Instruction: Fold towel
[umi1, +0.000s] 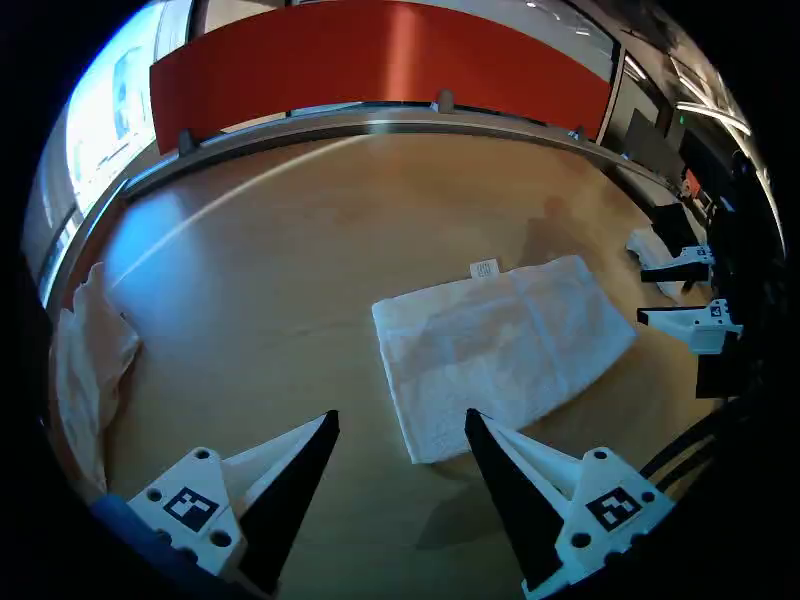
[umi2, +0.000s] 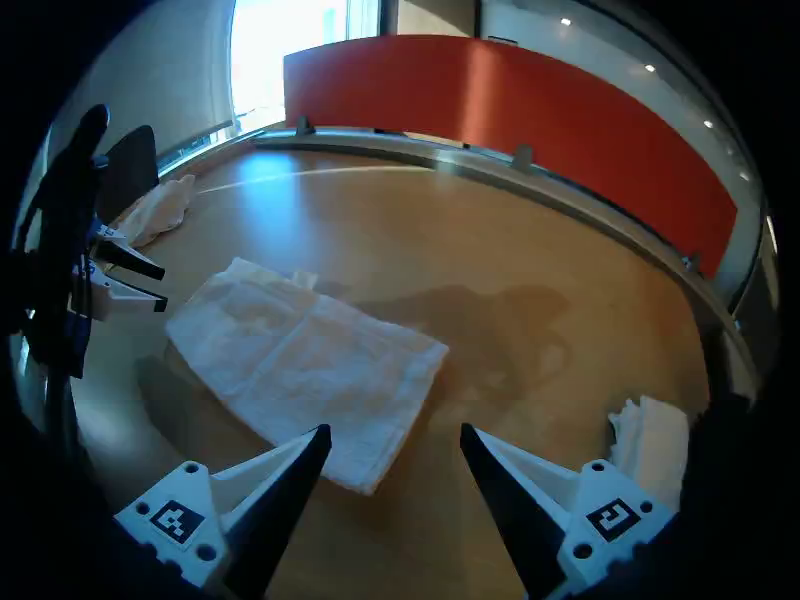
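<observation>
Just short of the towel (umi1: 500, 345), at opposite ends of it, the left tool (umi1: 400, 415) and the right tool (umi2: 394, 430) hang spread wide and empty. The towel lies flat on the wooden surface (umi1: 300, 250), apparently already doubled. It looks light, limp and grippy, so pinching all layers at a corner should hold best. Beyond the towel stands a red panel (umi1: 380, 60).

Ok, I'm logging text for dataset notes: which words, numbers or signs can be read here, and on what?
None can be read.
Small white tag on the folded white terry towel: too small to read.
Black-and-white square markers on the left gripper and right gripper: patterns, no letters.
</observation>
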